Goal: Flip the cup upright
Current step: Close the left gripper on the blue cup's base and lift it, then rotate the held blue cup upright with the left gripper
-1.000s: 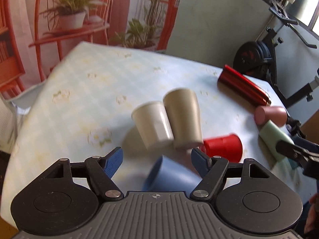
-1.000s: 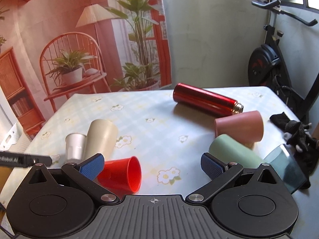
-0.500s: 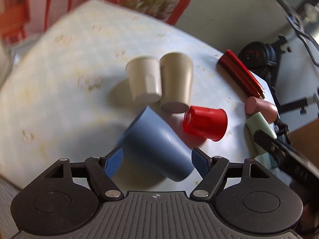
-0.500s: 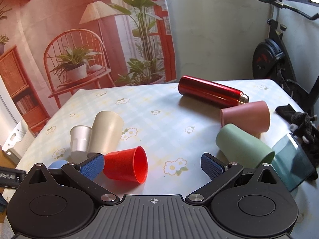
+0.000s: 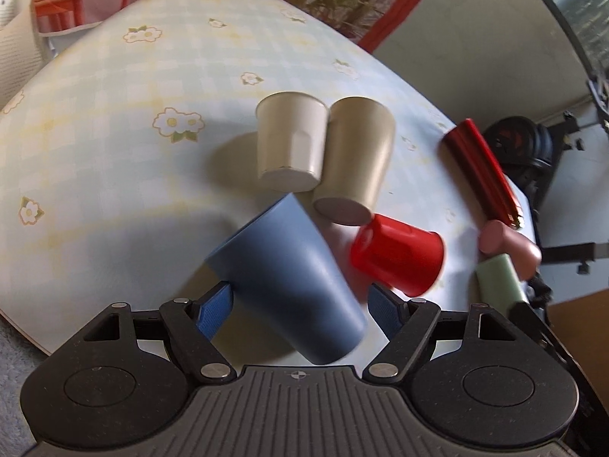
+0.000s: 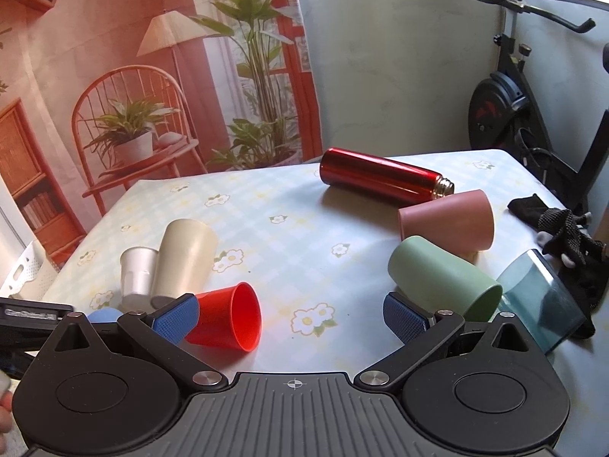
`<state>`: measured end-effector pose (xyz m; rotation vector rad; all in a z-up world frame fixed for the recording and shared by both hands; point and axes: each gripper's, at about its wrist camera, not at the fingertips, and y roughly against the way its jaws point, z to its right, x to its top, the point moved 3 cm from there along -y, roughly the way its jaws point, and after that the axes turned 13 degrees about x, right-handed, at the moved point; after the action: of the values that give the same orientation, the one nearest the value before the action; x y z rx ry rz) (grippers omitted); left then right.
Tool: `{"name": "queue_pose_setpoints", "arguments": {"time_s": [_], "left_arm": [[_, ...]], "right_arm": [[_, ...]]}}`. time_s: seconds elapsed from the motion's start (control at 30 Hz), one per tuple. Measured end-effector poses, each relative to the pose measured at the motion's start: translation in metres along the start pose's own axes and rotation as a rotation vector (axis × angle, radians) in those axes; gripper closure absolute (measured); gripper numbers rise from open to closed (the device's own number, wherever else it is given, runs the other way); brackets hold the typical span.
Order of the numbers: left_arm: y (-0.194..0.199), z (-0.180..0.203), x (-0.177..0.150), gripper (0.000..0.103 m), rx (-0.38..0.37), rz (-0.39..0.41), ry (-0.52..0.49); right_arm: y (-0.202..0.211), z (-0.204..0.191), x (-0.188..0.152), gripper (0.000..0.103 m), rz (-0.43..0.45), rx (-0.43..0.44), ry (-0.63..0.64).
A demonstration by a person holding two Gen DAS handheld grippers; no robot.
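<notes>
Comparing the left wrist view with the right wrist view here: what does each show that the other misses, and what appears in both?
Only the left wrist view shows the blue cup's whole body, tilted between the left hand-held gripper's open fingers. Only the right wrist view shows the tinted glass, the black glove and the red cup's open mouth. Both show the white cup, beige cup, red flask, pink cup and green cup.

Two cups [image 5: 323, 156] lie side by side behind the cup [image 5: 293, 282] between the left tongs [image 5: 300, 304].

Each hand-held gripper [image 5: 300, 304] [image 6: 291, 314] has black round-hubbed links, silver screws, blue ribbed pads, grey ridged body.
</notes>
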<state>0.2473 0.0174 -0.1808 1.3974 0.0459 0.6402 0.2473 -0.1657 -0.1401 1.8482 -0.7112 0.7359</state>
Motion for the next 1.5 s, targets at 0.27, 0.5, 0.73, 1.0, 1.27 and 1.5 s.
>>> {"name": "queue_pose_setpoints", "arguments": {"time_s": [0.27,0.5,0.73,1.0,1.27,1.5], "left_arm": [[-0.017,0.012,0.005,0.022,0.047,0.043,0.001],[-0.025,0.014,0.009,0.02,0.043,0.064,0.038],[-0.035,0.012,0.01,0.02,0.027,0.074,0.082],[-0.03,-0.001,0.003,0.028,0.004,0.116,0.094],[0.001,-0.013,0.003,0.032,0.009,0.2,-0.033],[0.037,-0.008,-0.005,0.032,-0.017,0.284,-0.181]], "right_arm": [[0.0,0.004,-0.002,0.001,-0.004,-0.016,-0.004],[-0.001,0.006,-0.006,0.001,-0.011,-0.023,-0.005],[0.0,0.005,-0.005,0.001,-0.011,-0.034,0.003],[0.003,0.005,-0.007,0.001,-0.013,-0.037,-0.003],[0.007,0.013,-0.003,0.001,0.004,-0.032,-0.04],[0.016,0.021,-0.004,0.001,0.021,-0.039,-0.063]]}}
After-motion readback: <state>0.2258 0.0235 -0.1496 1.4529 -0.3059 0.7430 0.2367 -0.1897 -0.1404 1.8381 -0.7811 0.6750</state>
